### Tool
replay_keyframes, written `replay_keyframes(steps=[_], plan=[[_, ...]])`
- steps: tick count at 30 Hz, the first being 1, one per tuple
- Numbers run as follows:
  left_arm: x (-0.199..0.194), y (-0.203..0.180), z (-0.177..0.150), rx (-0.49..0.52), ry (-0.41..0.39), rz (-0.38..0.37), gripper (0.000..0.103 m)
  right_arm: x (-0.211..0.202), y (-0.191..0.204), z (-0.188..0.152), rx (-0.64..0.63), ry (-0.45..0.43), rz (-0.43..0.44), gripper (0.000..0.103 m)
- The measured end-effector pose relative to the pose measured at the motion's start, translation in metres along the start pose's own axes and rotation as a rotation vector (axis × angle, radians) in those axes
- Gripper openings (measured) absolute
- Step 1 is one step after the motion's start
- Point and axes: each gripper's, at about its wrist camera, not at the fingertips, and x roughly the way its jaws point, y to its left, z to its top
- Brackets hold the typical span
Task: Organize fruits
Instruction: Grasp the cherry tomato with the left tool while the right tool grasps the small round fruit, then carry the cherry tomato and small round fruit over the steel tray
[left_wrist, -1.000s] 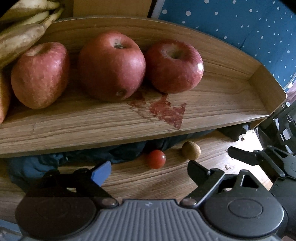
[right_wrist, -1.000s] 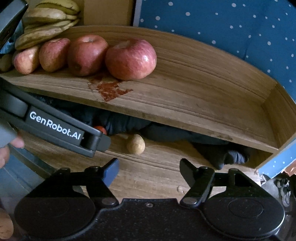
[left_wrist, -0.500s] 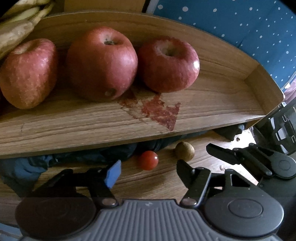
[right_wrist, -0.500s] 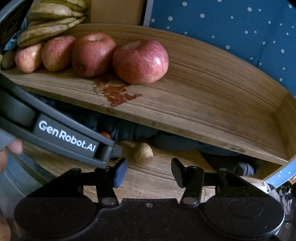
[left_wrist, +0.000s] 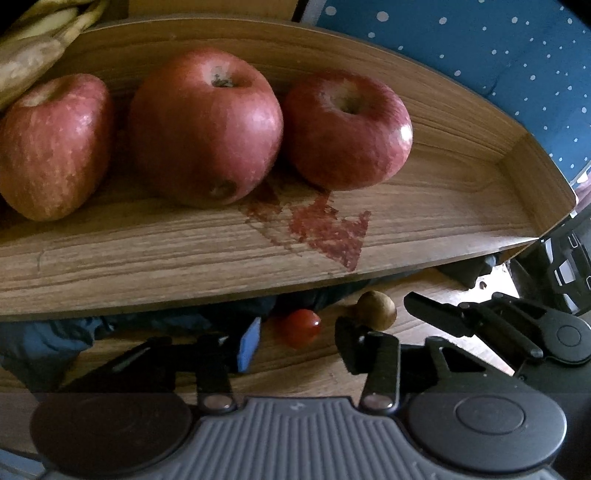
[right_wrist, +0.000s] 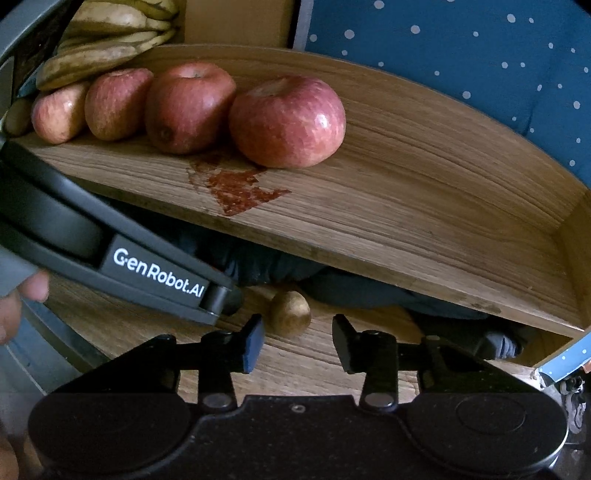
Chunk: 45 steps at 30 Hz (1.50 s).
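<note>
Apples (left_wrist: 207, 125) sit in a row on a raised wooden tray (left_wrist: 480, 192), with bananas (right_wrist: 110, 40) at its far left end and a reddish stain (left_wrist: 328, 229) on the bare boards in front. Below the tray, on the wooden counter (right_wrist: 295, 365), lie a small red tomato (left_wrist: 300, 328) and a brown round fruit (right_wrist: 290, 313), near dark crumpled cloth (left_wrist: 44, 343). Blue fabric with white dots (right_wrist: 461, 55) fills the background. Left hand-held gripper (left_wrist: 297, 341) and right hand-held gripper (right_wrist: 297, 341) have just been closing; both stand narrow, gripping nothing, the tomato near the left one's gap.
</note>
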Motion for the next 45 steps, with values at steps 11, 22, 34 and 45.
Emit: replay_keyframes(steps=[11,22,34,45], plan=[[-0.004,0.009,-0.002,-0.014,-0.005,-0.044,0.028,0.002,-0.001,0.000,-0.006,0.003,0.015,0.032],[-0.010,0.015,-0.005,-0.020,-0.010,-0.047,0.026,-0.001,-0.002,0.001,-0.004,-0.007,0.027,0.027],[-0.031,0.019,-0.016,-0.014,-0.031,-0.038,0.026,-0.024,0.000,0.002,-0.018,-0.028,0.039,0.027],[-0.057,0.025,-0.029,-0.032,-0.066,-0.025,0.026,-0.055,0.017,-0.004,-0.037,-0.052,0.067,0.027]])
